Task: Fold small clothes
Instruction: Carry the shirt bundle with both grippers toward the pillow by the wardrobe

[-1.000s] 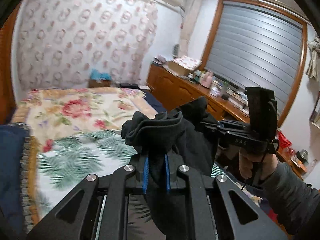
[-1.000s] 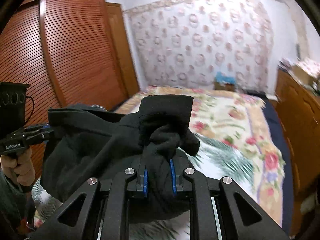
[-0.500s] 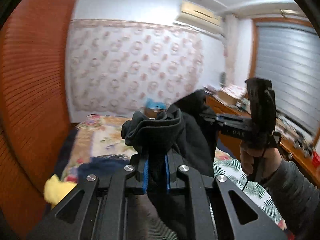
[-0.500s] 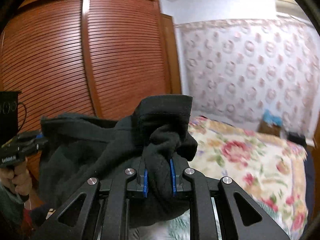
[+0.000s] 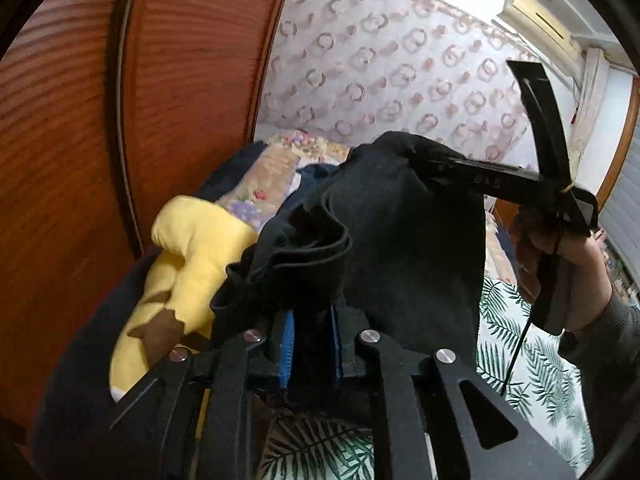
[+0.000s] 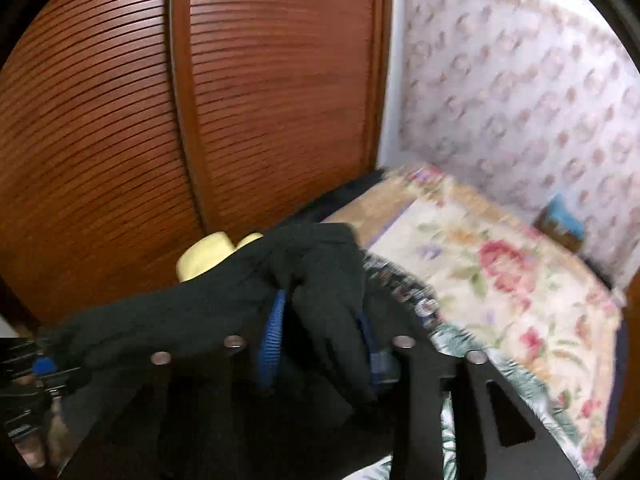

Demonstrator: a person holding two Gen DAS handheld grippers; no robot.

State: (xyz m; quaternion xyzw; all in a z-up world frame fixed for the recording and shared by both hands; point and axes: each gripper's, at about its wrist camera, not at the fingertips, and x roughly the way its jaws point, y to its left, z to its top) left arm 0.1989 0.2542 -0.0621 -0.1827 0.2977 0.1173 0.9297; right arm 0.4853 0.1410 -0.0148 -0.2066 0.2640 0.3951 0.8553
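Above the bed (image 6: 500, 240), both hand-held grippers, left (image 5: 312, 340) & right (image 6: 320, 340), clamp a black garment (image 5: 400, 248): soft, floppy, prob. light; grip hems/corners.

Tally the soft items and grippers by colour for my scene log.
Black garment: 1
Yellow plush toy: 1
Floral bedspread: 1
Black grippers, left and right: 2
Total: 5

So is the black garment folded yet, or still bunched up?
Still bunched: the black garment hangs crumpled in the air between the left claw and right claw, both shut on it.
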